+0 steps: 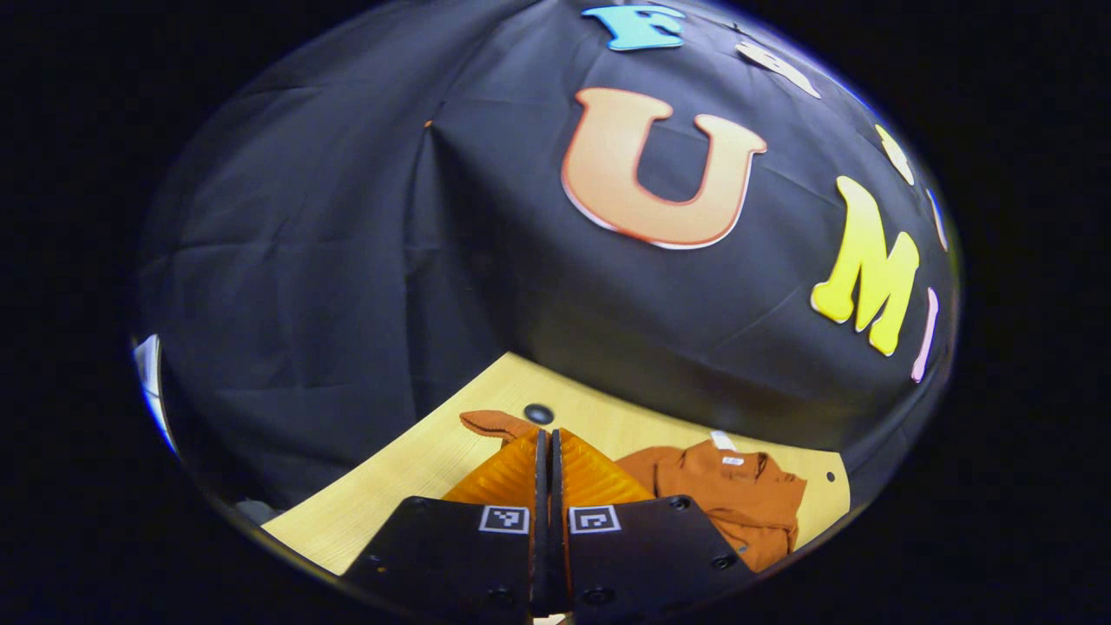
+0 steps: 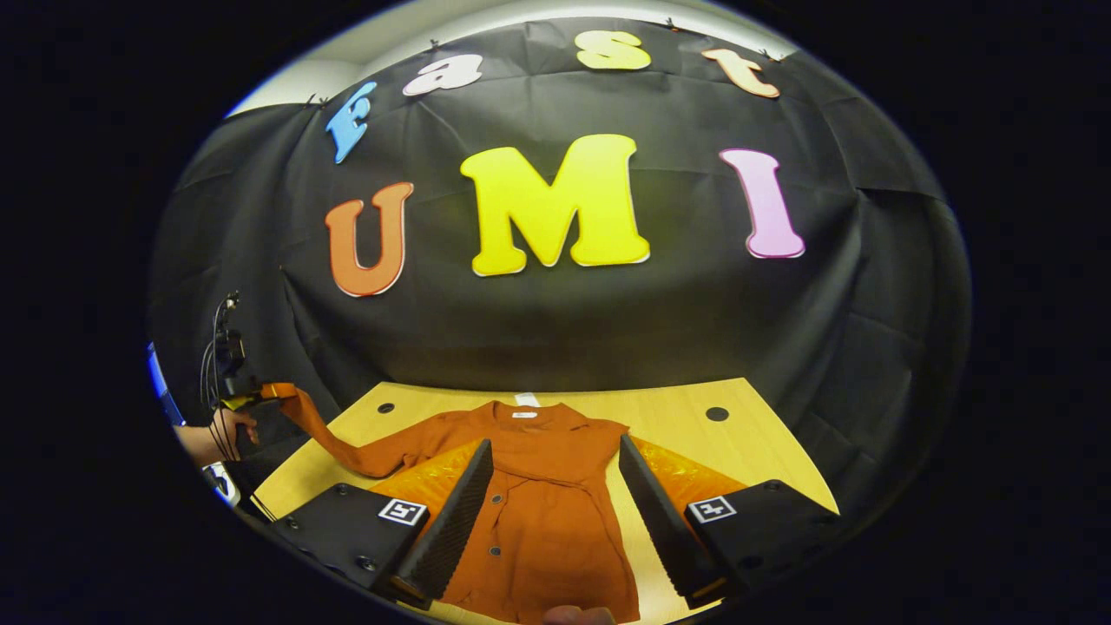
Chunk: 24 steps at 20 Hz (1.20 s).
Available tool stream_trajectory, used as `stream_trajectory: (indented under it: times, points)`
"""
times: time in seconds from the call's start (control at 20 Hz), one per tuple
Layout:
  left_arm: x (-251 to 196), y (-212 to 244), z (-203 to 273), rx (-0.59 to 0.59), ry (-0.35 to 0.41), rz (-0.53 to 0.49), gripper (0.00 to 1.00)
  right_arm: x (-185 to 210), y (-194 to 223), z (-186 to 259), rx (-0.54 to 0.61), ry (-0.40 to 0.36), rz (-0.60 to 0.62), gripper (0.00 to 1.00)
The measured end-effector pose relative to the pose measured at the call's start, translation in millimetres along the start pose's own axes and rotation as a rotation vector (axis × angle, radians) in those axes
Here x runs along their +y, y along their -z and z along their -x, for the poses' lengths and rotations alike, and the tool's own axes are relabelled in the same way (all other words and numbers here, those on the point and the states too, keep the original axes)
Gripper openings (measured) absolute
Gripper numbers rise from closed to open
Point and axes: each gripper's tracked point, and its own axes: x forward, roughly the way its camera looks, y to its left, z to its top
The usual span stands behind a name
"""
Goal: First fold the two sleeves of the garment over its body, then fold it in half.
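One sleeve [image 2: 325,430] pinched in left gripper [image 2: 247,395], lifted off table [image 2: 686,408]; right gripper [image 2: 555,508] wide above garment [image 2: 538,503].

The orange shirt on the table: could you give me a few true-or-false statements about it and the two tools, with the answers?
1. The shirt lies on a wooden table. True.
2. The right tool is shut on the shirt. False: its fingers stand wide apart over the shirt's body, gripping nothing.
3. In the right gripper view, the left tool holds one sleeve lifted off the table. True.
4. Both sleeves are already folded over the body. False: that sleeve stretches out to the side, held up.
5. The collar points toward the booth's black wall. True.
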Motion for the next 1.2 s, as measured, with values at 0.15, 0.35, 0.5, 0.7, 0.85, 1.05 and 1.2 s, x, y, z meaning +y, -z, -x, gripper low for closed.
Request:
stream_trajectory:
  times: [0.15,0.35,0.5,0.7,0.85,1.05,1.2]
  points:
    - [-53,-29,-23,-0.011,0.071,-0.062,0.02,-28,-2,10,-0.016,0.051,-0.039,0.93]
    - [-132,-59,-47,-0.044,0.181,-0.16,0.03,-66,1,24,-0.029,0.124,-0.078,0.93]
    - [-192,-67,-56,-0.062,0.266,-0.256,0.03,-97,6,36,-0.024,0.182,-0.116,0.93]
    - [-291,-45,-57,-0.075,0.389,-0.418,0.02,-130,15,48,-0.011,0.249,-0.148,0.93]
    - [-348,-2,-57,-0.027,0.438,-0.463,0.03,-147,16,56,-0.007,0.283,-0.148,0.93]
    - [-409,81,-65,0.113,0.489,-0.472,0.03,-173,21,72,0.011,0.338,-0.135,0.93]
    - [-440,133,-71,0.193,0.515,-0.517,0.03,-197,29,91,0.029,0.403,-0.136,0.93]
